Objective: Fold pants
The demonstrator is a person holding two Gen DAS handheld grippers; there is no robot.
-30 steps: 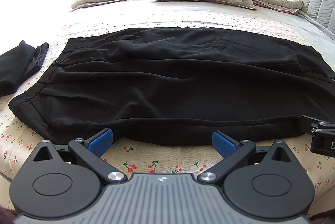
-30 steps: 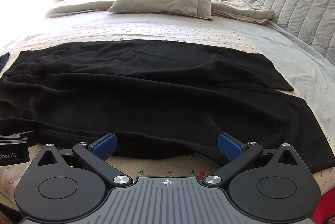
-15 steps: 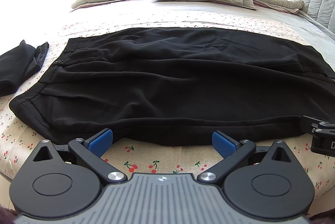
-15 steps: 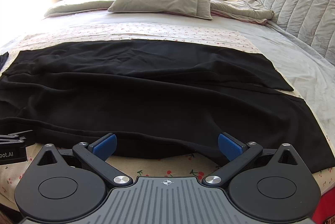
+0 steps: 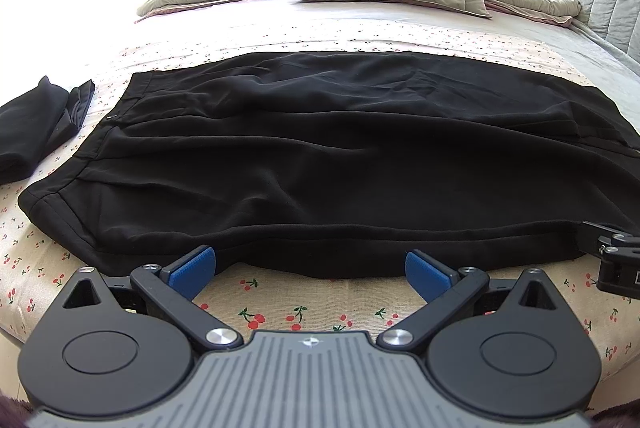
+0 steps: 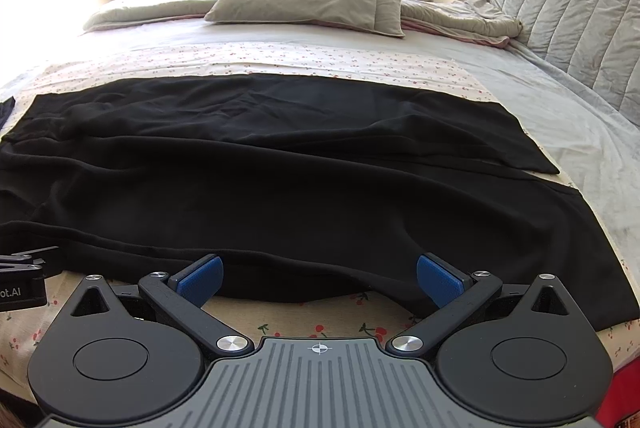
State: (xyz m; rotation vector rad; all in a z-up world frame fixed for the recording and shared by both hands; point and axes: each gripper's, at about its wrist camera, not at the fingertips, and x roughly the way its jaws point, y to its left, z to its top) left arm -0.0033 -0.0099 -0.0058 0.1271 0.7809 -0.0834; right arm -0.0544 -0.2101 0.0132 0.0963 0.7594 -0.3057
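Nothing moved; left tongs (image 5: 310,270) and right tongs (image 6: 318,278) spread wide at pants (image 5: 320,155) near edge.

The pants (image 5: 320,155) are plain black, like the folded cloth (image 5: 32,131) at far left. The bed sheet (image 5: 280,308) is cream with small red cherries. The far pillow (image 6: 312,1) is grey-green. Each claw has blue pads (image 6: 200,278).

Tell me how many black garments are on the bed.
2. The black pants lie spread across the bed just ahead of both grippers. A smaller black garment, seemingly folded, sits at the far left. More may lie out of frame.
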